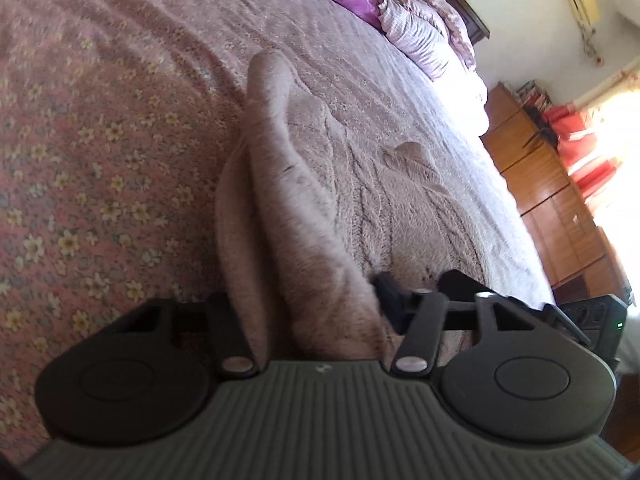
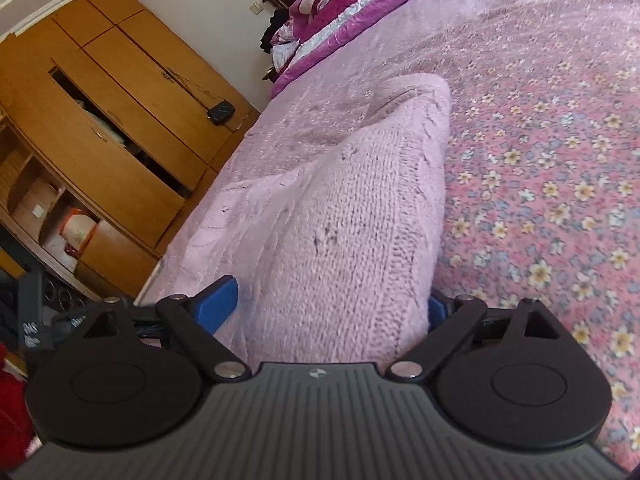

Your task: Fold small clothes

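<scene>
A pale pink cable-knit sweater (image 1: 360, 200) lies on the flowered bedspread (image 1: 100, 160), one edge pulled up in a long ridge. That ridge runs straight into my left gripper (image 1: 304, 292), which is shut on the bunched knit. The left finger is hidden behind the fabric, and the black right finger (image 1: 390, 294) presses against it. In the right wrist view the same sweater (image 2: 340, 200) rises in a tented fold between the blue fingers (image 2: 218, 304) of my right gripper (image 2: 326, 302). Its jaws stand wide, and the left pad's inner face shows bare beside the cloth.
Purple and striped bedding (image 1: 412, 20) is piled at the head of the bed (image 2: 332, 8). A wooden wardrobe (image 2: 100, 120) stands along the bed's side, and wooden cabinets (image 1: 552, 200) stand past the bed's edge in the left view. The flowered bedspread (image 2: 540, 160) spreads wide beside the sweater.
</scene>
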Demonstrator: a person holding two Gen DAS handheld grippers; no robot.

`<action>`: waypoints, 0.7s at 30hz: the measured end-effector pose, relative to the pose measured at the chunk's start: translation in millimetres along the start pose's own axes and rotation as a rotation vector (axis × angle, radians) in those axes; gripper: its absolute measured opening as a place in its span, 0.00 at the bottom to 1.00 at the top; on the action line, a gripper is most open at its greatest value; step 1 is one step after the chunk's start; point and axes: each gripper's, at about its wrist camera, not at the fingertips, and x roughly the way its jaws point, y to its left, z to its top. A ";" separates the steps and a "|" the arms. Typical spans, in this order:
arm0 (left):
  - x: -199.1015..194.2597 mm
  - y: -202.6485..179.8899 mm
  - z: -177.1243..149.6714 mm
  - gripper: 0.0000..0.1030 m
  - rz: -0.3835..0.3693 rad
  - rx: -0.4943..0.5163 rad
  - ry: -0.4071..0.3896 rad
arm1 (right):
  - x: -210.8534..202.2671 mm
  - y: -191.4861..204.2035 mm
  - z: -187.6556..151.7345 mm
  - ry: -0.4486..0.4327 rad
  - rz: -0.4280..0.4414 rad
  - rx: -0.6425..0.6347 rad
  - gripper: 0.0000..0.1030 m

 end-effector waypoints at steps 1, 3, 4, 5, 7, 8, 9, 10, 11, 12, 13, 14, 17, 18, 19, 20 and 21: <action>-1.3 2.0 0.3 0.43 -0.012 -0.016 -0.003 | 0.7 -0.5 2.9 0.007 -0.016 0.008 0.67; -5.2 3.1 1.6 0.41 -0.029 -0.038 -0.008 | -1.7 -0.9 8.8 0.011 -0.003 0.036 0.59; -7.6 1.8 2.8 0.40 -0.033 -0.042 -0.008 | -4.4 1.1 11.7 0.010 0.002 0.034 0.55; -10.4 -0.5 4.2 0.39 -0.037 -0.045 -0.011 | -7.6 5.0 14.5 0.006 0.002 0.022 0.53; -18.4 -9.0 6.4 0.38 -0.063 -0.043 -0.027 | -16.4 14.4 20.4 -0.007 0.007 0.006 0.52; -22.6 -14.6 6.9 0.38 -0.076 -0.040 -0.034 | -22.1 18.5 22.4 -0.016 0.013 0.003 0.51; -25.8 -21.0 6.9 0.38 -0.086 -0.036 -0.039 | -29.0 23.1 25.1 -0.025 0.017 0.000 0.51; -29.1 -27.9 6.2 0.38 -0.099 -0.030 -0.042 | -36.5 27.4 28.1 -0.034 0.018 -0.003 0.51; -31.5 -34.0 4.7 0.38 -0.108 -0.023 -0.041 | -44.9 31.3 30.9 -0.043 0.022 -0.008 0.51; -34.2 -40.3 2.6 0.38 -0.118 -0.019 -0.039 | -54.2 34.6 33.1 -0.049 0.022 -0.013 0.51; -36.4 -46.6 -0.1 0.38 -0.130 -0.017 -0.035 | -63.7 36.9 34.6 -0.054 0.020 -0.018 0.51; -37.8 -51.2 -3.4 0.38 -0.140 -0.014 -0.032 | -73.6 38.8 35.4 -0.057 0.015 -0.021 0.51; -43.7 -67.4 -18.6 0.38 -0.175 0.013 -0.035 | -107.4 42.7 33.0 -0.072 0.000 -0.026 0.51; -44.8 -73.1 -25.7 0.38 -0.186 0.026 -0.034 | -119.8 42.9 30.1 -0.081 -0.005 -0.031 0.51; -44.6 -77.8 -32.8 0.38 -0.192 0.037 -0.032 | -131.8 42.8 26.0 -0.090 -0.011 -0.035 0.51; -43.3 -82.8 -41.6 0.38 -0.196 0.047 -0.026 | -142.3 41.3 21.2 -0.097 -0.021 -0.036 0.51; -40.6 -85.2 -48.3 0.38 -0.195 0.055 -0.018 | -154.1 37.6 14.7 -0.102 -0.032 -0.040 0.52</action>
